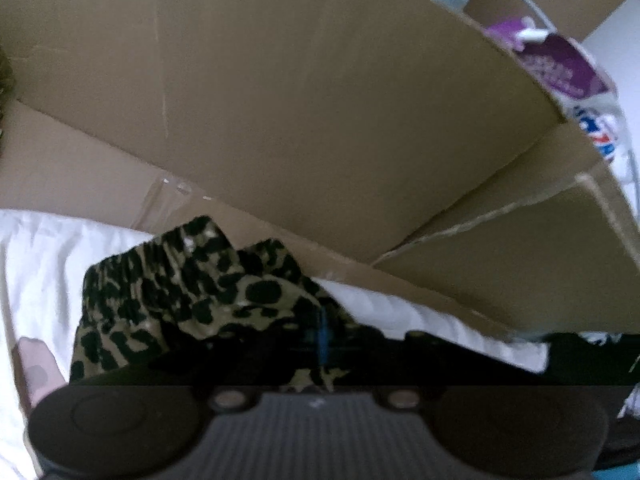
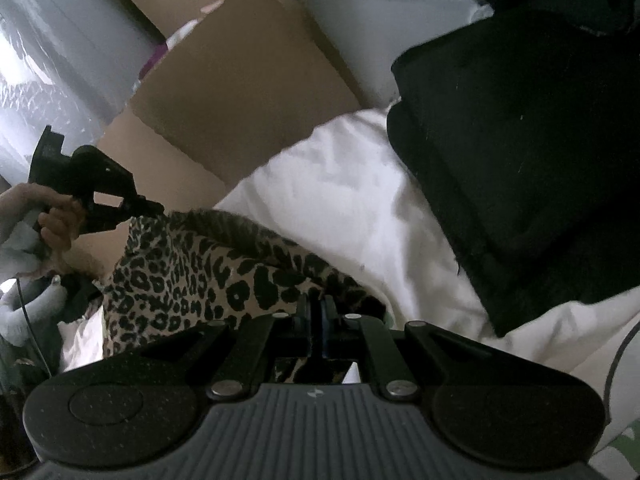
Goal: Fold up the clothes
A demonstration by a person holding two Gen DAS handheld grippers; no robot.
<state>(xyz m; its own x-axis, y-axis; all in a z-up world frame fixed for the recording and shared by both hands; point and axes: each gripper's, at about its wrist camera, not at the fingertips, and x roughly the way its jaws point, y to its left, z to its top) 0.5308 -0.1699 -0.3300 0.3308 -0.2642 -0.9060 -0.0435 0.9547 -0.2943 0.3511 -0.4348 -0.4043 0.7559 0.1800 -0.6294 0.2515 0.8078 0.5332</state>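
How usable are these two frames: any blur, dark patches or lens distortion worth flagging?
Left wrist view: motion-blurred throughout, the brown cardboard box bowed by the fisheye, the left gripper lost in shadow. Right wrist view: sharper, the leopard-print garment reads clearly, but the folded black clothes are a detailless dark mass; window glare top left.

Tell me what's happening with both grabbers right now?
Left gripper and right gripper shut on leopard-print garment. Cardboard box close behind.

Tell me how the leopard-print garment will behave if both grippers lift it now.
Probably floppy: the leopard-print garment already sags in folds between the left gripper and right gripper. Likely light, since the thin fabric bunches easily. Its gathered waistband may stretch under tension.
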